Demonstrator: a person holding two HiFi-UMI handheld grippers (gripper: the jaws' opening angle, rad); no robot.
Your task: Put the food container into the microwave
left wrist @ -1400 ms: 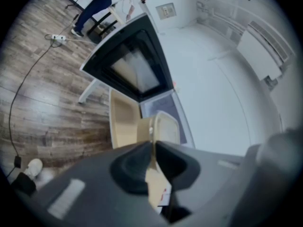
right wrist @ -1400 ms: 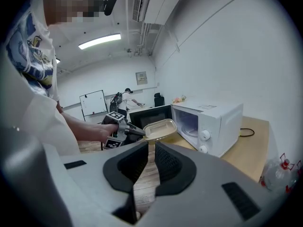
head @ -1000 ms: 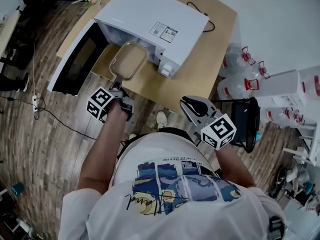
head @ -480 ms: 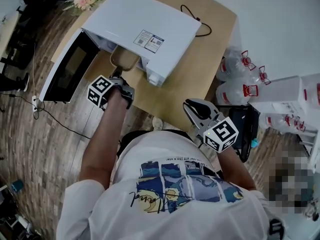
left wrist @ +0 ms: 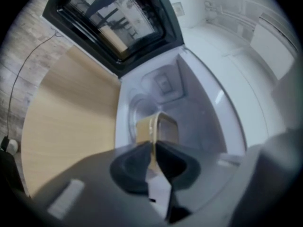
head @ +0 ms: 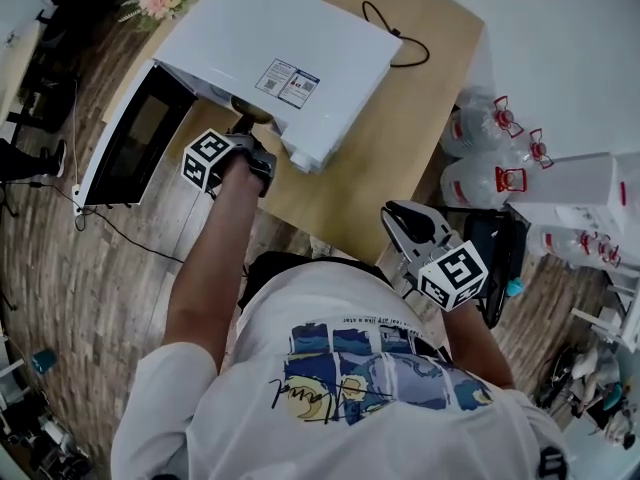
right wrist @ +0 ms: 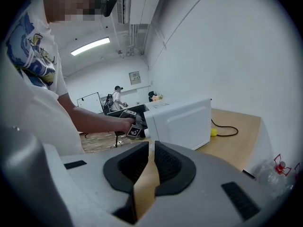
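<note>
The left gripper (head: 247, 140) reaches into the mouth of the microwave (head: 290, 38), its fingers (left wrist: 135, 162) clamped on the rim of the food container (left wrist: 158, 126). The container is inside the microwave's cavity, just past the opening. The door (head: 135, 138) stands wide open on the microwave's left in the head view. The right gripper (head: 398, 218) hangs well apart from the microwave, off the near edge of the table (head: 400, 138) the microwave sits on, its fingers (right wrist: 168, 167) drawn together on nothing.
</note>
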